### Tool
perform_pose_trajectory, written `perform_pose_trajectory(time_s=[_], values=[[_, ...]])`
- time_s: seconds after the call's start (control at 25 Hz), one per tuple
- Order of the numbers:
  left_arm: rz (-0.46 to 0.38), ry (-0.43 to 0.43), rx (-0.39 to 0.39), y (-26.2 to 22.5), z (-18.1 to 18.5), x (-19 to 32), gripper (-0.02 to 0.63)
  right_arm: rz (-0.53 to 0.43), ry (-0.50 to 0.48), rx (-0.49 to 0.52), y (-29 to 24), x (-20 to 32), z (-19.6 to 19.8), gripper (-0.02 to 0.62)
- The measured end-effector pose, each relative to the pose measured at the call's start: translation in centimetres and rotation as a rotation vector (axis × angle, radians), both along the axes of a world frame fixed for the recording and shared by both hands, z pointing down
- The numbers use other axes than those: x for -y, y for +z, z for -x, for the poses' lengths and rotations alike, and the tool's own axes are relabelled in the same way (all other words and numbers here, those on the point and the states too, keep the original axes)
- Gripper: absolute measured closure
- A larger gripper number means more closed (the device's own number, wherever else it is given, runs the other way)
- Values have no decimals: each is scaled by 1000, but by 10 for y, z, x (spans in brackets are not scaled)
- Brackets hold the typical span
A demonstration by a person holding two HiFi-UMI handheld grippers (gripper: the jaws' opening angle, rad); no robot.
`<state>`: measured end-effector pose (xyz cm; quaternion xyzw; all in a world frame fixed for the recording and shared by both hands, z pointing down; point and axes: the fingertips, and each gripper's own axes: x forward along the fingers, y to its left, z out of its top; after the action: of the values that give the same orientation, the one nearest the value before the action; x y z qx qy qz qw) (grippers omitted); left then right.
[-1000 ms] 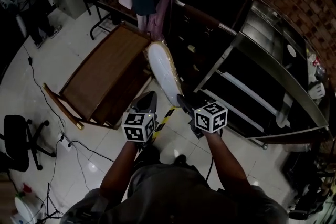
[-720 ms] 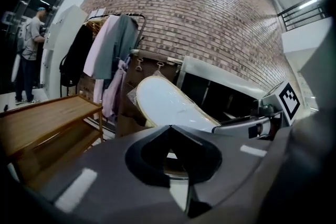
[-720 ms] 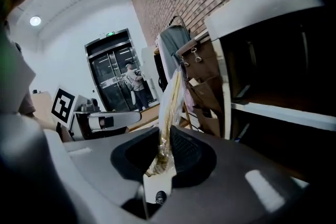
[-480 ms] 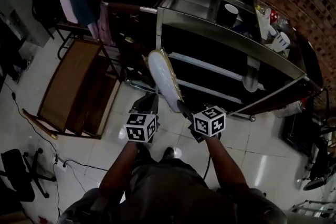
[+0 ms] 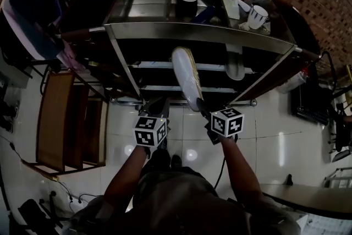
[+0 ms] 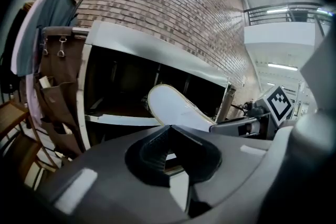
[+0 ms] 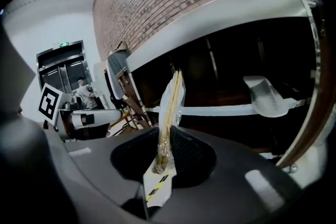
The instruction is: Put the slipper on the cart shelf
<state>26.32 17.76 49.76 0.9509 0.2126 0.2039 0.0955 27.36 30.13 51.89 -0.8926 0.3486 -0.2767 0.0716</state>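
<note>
Right gripper point(image 7: 163, 155) is pinching the slipper point(image 7: 170, 107) by its near end. The pads press on both sides, and you see it edge-on, sole facing your left. Left gripper point(image 6: 170, 134) has its jaws pressed together with nothing between them. It sits just left of the right one and plays no part in the hold.

The slipper's long axis runs straight out from the right jaws, toe leading and tilted a little upward. From the head view the toe point(image 5: 186, 77) already overlaps the cart's front.

The cart shelf point(image 7: 220, 111) lies dead ahead of the right gripper, its front edge crossing behind the slipper about mid-length. So the slipper points into the opening, not across it. My read: push forward along that axis, toe first, with the right hand alone.

Further in and to the right of your tool, a pale slipper-shaped thing point(image 7: 268, 96) lies on that shelf; I'd aim left of it. A mug point(image 5: 188, 4) and cups sit on the top deck above.
</note>
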Motion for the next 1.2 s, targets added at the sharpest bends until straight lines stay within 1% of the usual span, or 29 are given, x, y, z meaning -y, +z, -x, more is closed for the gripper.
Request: perform_pose_trajectory(time_s=[0.16,0.32,0.52,0.68,0.8,0.96,1.2], values=[[6,79,-1,2,-35,-20,598,17,103,-3,1,-24,-36,538],[11,148,-4,2,-69,-27,598,41,185,3,3,-33,-76,538],[12,213,7,7,-108,-31,598,63,261,12,13,-33,-124,538],[9,250,21,9,-126,-36,598,59,305,27,22,-31,-156,538],[-2,266,31,12,-137,-37,598,60,322,35,30,-29,-175,537],[-25,273,50,16,-146,-41,598,47,327,45,37,-32,-191,534],[-47,225,41,11,-158,-57,598,69,299,35,42,-42,-213,506]])
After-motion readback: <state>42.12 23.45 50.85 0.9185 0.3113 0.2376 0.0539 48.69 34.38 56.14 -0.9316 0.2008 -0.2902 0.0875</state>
